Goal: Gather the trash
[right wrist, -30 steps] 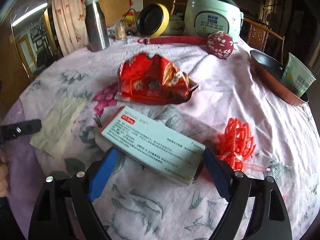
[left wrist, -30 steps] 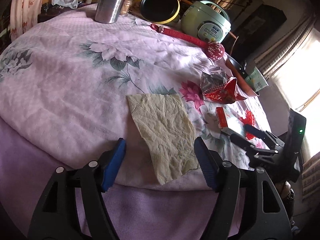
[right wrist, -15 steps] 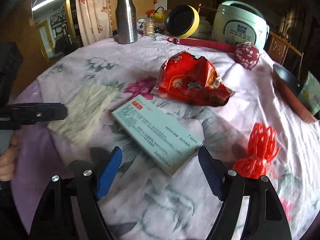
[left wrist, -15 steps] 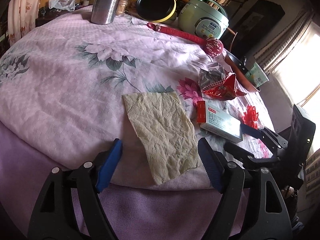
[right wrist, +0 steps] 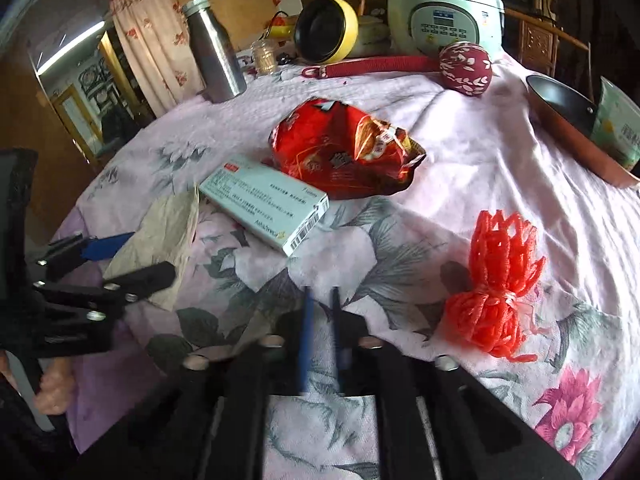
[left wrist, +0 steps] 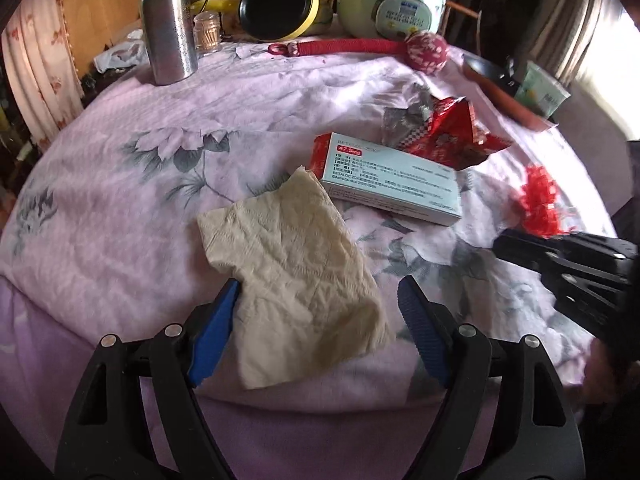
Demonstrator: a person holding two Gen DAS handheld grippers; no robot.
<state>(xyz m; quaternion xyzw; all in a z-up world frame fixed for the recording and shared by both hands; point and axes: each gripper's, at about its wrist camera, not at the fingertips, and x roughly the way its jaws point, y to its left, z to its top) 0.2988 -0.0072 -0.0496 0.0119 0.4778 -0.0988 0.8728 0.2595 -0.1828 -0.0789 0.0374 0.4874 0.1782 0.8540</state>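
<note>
Left wrist view: the left tool [left wrist: 318,312] stands released, its blue pads spread to either side of the near end of a crumpled beige napkin [left wrist: 296,272], not pressing it. The napkin lies flat on the floral cloth of the bench [left wrist: 120,208], at its near edge. Just beyond the napkin, touching its far corner, lies a pale blue medicine box [left wrist: 390,180]. Behind the box sits a torn red snack wrapper [left wrist: 448,132], empty as far as its silver inside shows. A red mesh net [left wrist: 540,204] lies to the box's right. Farther from the box, at the bench's far side, stand a steel bottle [left wrist: 170,24], a small jar of toothpicks [left wrist: 207,34], a yellow-rimmed black bowl on its side [left wrist: 280,0], a green rice cooker [left wrist: 392,0] with its lid down, and a pan [left wrist: 504,88] holding a green paper cup [left wrist: 544,92].

Right wrist view: the right tool [right wrist: 320,304] has just been closing, its pads now narrowly apart with nothing between them, only cloth beneath. The box [right wrist: 264,204] lies ahead of it, well clear. The red wrapper [right wrist: 344,152] rests against the box's far side; the mesh net [right wrist: 496,284] lies to the box's right, and the napkin [right wrist: 160,240] to its left, where the left tool [right wrist: 132,256] straddles it.
</note>
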